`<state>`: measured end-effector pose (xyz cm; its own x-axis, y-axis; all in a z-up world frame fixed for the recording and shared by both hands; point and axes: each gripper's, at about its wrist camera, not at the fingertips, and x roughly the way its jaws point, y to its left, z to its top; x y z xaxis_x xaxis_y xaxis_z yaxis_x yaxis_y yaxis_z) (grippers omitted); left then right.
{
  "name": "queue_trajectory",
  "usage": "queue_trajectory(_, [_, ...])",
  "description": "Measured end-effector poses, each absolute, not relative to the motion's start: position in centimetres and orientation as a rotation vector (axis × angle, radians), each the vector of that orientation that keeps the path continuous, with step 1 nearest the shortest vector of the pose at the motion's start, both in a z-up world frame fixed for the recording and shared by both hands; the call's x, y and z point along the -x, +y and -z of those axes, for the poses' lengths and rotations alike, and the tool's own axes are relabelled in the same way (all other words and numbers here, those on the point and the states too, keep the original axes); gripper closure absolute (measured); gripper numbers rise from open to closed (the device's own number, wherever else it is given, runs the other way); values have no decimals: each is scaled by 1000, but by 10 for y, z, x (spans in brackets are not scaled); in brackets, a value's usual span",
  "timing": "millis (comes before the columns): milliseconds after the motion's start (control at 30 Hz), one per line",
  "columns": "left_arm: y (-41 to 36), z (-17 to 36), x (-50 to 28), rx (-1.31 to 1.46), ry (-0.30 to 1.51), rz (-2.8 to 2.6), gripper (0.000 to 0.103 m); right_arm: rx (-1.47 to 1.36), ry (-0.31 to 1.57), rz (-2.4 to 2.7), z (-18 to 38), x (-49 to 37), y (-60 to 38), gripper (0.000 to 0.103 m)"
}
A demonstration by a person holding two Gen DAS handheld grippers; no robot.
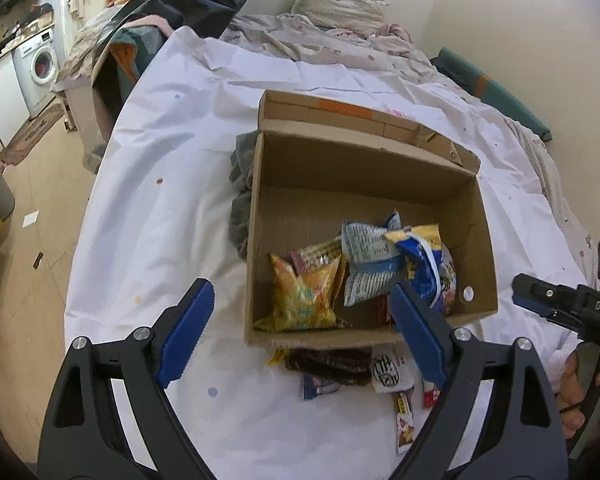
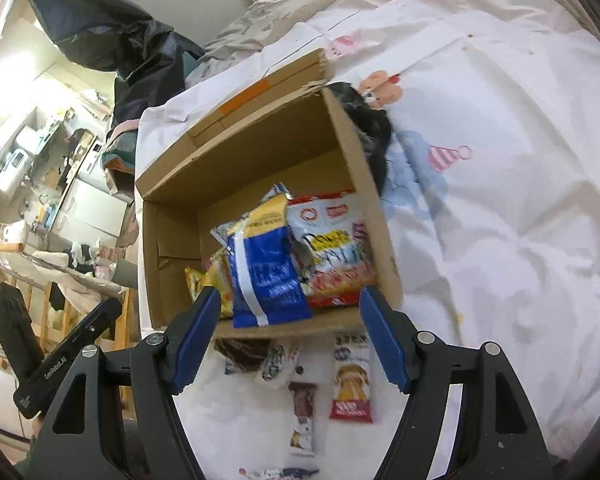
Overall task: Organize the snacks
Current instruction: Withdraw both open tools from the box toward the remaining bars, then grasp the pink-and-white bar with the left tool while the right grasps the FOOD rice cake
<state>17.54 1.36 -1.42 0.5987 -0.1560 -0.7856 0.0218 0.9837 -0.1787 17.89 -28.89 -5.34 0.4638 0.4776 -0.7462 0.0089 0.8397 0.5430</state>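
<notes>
Hovering gripper, left: the left gripper (image 1: 302, 328) hung over the near edge of the cardboard box (image 1: 476, 240), jaws spread wide apart, nothing between the blue pads.
Right gripper: the right gripper (image 2: 290, 332) sat above the same near wall of the cardboard box (image 2: 352, 148), jaws apart and empty too; from the left wrist view its tip (image 1: 540, 296) poked in from the right edge, with a hand (image 1: 580, 392) wrapped on the handle.
Box: open-topped, it stood on the bed (image 1: 160, 160), which was covered with a white sheet, flaps up at the far side, a strip of orange tape (image 1: 344, 110) on the far flap.
Snacks inside: the blue and yellow bag (image 2: 266, 276) lay on top of the pile, leaning toward the near wall; the white and red bag (image 2: 332, 248) sat just beside it against the right wall; the yellow packet (image 1: 304, 292) rested on the floor of the box at the left; a pale blue-printed packet (image 1: 368, 264) lay between them.
Snacks outside: several small packets were scattered on the sheet just in front of the box, among them a dark brown wrapper (image 1: 332, 362), a red-bottomed bar (image 2: 352, 388) and a brown bar (image 2: 302, 404).
Beside the box: a grey cloth (image 1: 242, 200) was bunched against its left wall.
Background: a washing machine (image 1: 40, 62) stood well away at the left.
</notes>
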Motion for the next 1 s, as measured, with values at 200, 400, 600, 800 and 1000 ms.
queue_trajectory(200, [14,27,-162,160,999,113,15,-529,1098,-264,65,-155,-302,28])
queue_trajectory(400, [-33,72,-148,70,1255,336,15,-574,1133,-210,78,-147,-314,28])
queue_trajectory(600, [-103,102,-105,-238,1336,556,15,-578,1133,-180,83,-151,-319,28])
queue_trajectory(800, [-136,129,-68,-433,1424,709,21,-603,1148,-166,88,-154,-322,28])
queue_trajectory(1000, [-147,150,-53,-549,1427,688,81,-598,1150,-166,88,-154,-322,28])
